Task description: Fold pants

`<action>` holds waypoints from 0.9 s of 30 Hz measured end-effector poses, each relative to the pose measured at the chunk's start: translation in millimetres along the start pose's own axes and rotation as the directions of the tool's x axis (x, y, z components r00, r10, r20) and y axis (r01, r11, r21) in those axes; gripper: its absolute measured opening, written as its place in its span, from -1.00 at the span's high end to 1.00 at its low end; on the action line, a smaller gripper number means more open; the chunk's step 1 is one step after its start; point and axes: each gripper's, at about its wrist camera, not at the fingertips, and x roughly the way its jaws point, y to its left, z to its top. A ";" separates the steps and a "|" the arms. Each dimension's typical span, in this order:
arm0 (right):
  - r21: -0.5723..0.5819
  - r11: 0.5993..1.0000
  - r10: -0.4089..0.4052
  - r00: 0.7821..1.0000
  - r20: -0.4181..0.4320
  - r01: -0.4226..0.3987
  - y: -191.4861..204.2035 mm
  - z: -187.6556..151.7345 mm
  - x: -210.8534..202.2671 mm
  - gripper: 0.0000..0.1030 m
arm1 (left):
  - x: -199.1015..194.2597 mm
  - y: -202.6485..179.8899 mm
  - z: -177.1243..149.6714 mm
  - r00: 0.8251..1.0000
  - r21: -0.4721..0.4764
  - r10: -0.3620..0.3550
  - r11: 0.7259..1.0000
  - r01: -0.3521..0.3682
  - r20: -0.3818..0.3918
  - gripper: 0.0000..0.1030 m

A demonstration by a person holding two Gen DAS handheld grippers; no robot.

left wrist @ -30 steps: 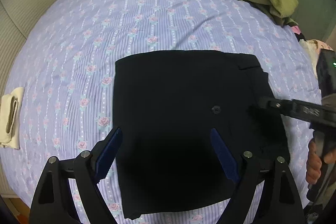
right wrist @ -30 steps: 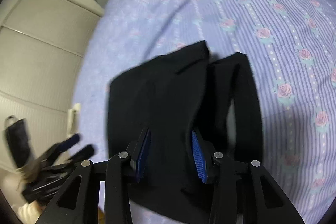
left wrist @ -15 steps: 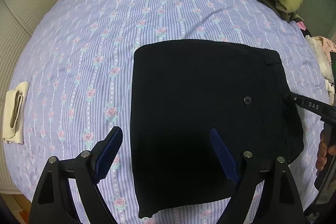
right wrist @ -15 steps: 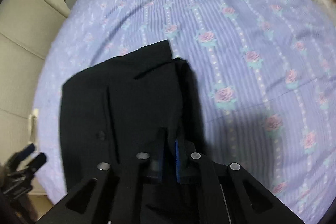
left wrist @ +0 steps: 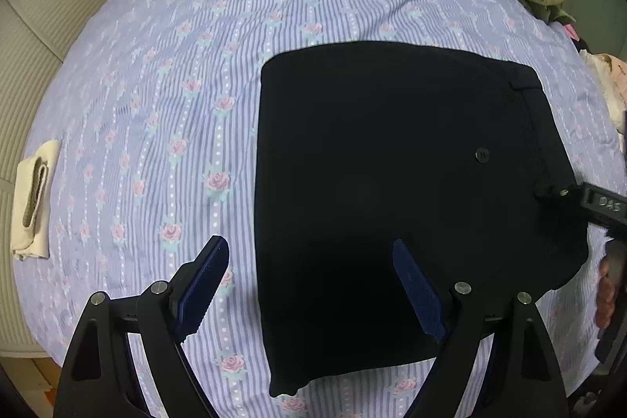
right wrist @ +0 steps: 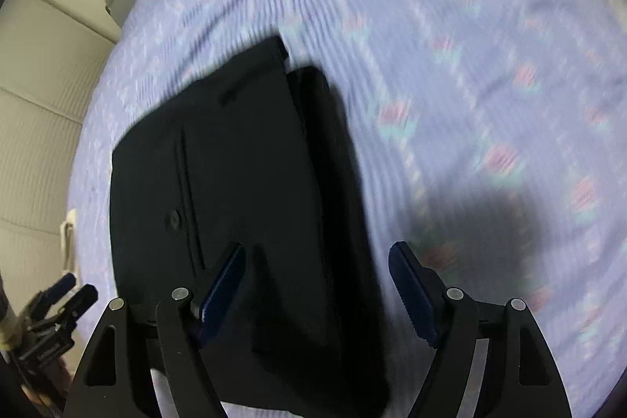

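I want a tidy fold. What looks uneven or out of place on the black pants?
The pants lie folded flat, but along the right edge a lower layer sticks out past the top one, so the edges are not flush. Both tongs are open.

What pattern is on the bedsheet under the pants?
Lavender stripes with pink roses on the bedsheet, clearest in the left wrist view.

White letters "DAS" on the right gripper [left wrist: 601,204], at the left-wrist view's right edge
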 end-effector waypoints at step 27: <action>0.140 0.989 -0.049 0.999 0.001 0.048 14.2 -4.5 -17.5 0.40 | 27.5 47.9 6.5 0.987 -0.138 -0.157 0.979 0.152 -0.024 -0.70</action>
